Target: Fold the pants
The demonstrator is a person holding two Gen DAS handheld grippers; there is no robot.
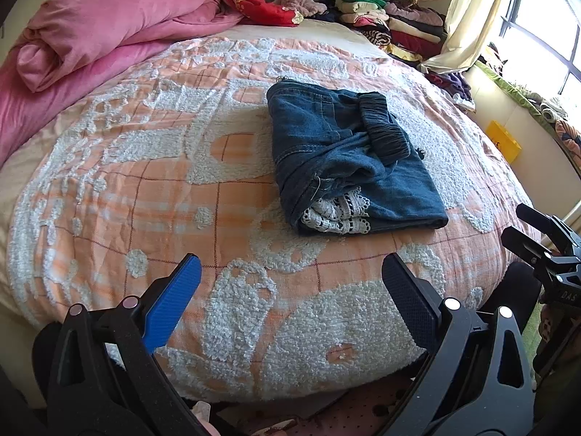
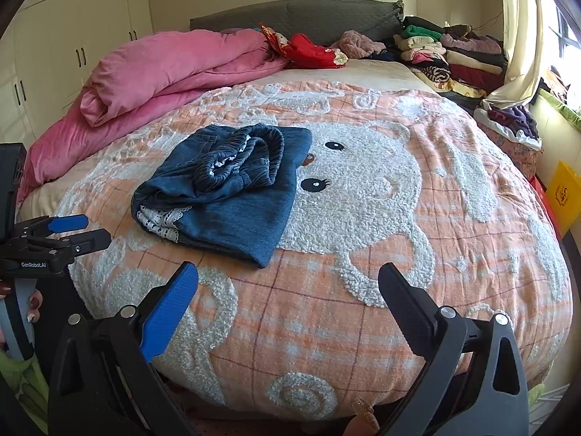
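Note:
Blue denim pants lie folded into a compact bundle on the bed, with a dark elastic waistband on top and white lace trim showing at the near edge. They also show in the right wrist view, left of centre. My left gripper is open and empty, held back over the near edge of the bed, well short of the pants. My right gripper is open and empty, also near the bed's front edge. Each gripper shows in the other's view: the right gripper and the left gripper.
The orange and white bear-pattern bedspread covers the bed. A pink duvet is bunched at the far left. Red clothes and stacks of folded clothing sit by the headboard. A yellow box stands at right.

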